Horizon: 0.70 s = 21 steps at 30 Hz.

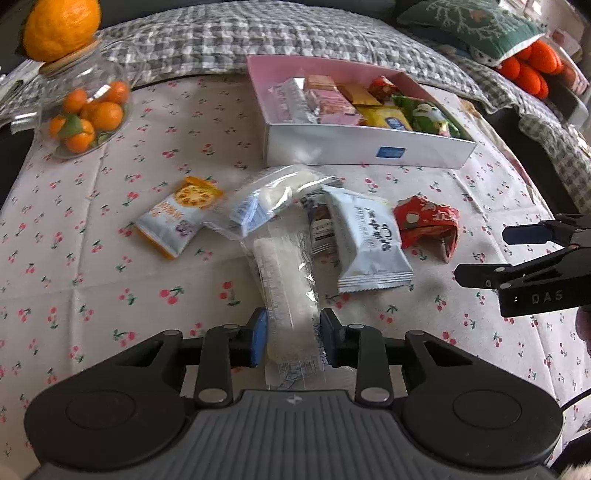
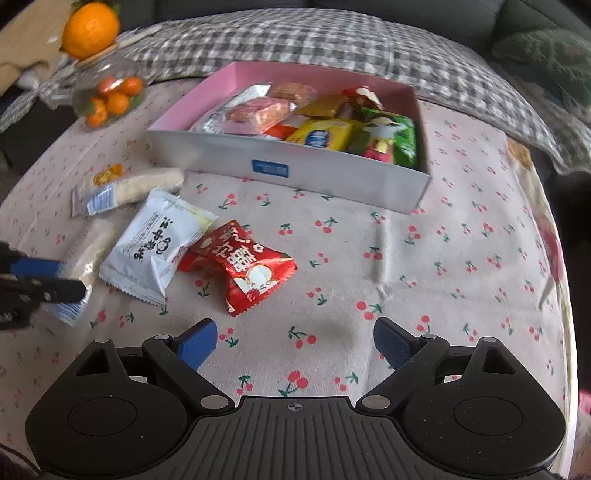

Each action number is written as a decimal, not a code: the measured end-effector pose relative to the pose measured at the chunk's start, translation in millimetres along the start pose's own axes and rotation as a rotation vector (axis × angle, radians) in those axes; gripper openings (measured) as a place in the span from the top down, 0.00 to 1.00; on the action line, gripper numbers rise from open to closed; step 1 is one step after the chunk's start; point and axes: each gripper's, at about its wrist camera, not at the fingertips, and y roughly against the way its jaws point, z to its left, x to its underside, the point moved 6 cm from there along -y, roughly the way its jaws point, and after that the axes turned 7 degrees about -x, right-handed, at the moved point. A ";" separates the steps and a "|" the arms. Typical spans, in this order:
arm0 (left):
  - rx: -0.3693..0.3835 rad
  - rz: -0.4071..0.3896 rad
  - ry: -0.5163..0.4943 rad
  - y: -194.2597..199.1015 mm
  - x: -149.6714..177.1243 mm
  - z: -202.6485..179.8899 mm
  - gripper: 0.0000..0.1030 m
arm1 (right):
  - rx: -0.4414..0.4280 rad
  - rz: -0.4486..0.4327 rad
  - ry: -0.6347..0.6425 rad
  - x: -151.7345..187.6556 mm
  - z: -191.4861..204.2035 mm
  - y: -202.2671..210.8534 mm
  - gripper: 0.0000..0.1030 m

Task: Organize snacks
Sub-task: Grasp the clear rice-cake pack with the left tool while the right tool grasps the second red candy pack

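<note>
My left gripper (image 1: pixel 293 338) has its blue pads on both sides of a clear-wrapped rice cracker bar (image 1: pixel 286 291), shut on its near end; it also shows in the right wrist view (image 2: pixel 86 254). Beside it lie a white packet (image 1: pixel 369 243), a red packet (image 1: pixel 428 223), a second clear bar (image 1: pixel 273 199) and an orange-white packet (image 1: pixel 179 214). The white box with a pink inside (image 1: pixel 365 151) holds several snacks. My right gripper (image 2: pixel 293 345) is open and empty above the cloth, near the red packet (image 2: pixel 245 264) and the white packet (image 2: pixel 155 247).
A glass jar of small oranges (image 1: pixel 83 107) with a big orange (image 1: pixel 62 27) on its lid stands at the far left. A checked blanket (image 1: pixel 295 40) lies behind the box (image 2: pixel 295 166). The cherry-print cloth (image 2: pixel 443 277) covers the table.
</note>
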 end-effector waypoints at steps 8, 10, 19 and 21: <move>-0.016 0.014 0.004 3.7 7.0 14.2 0.74 | 0.025 0.013 0.106 -12.1 18.2 -14.6 0.09; -0.015 0.021 0.009 1.9 9.2 18.2 0.73 | 0.033 0.013 0.111 -17.6 21.0 -18.0 0.09; -0.041 0.012 -0.030 -5.2 9.1 17.0 0.58 | 0.036 0.002 0.135 -34.8 29.0 -29.1 0.09; -0.050 0.007 -0.043 -6.4 7.8 15.1 0.58 | 0.040 -0.005 0.142 -37.5 30.5 -30.7 0.09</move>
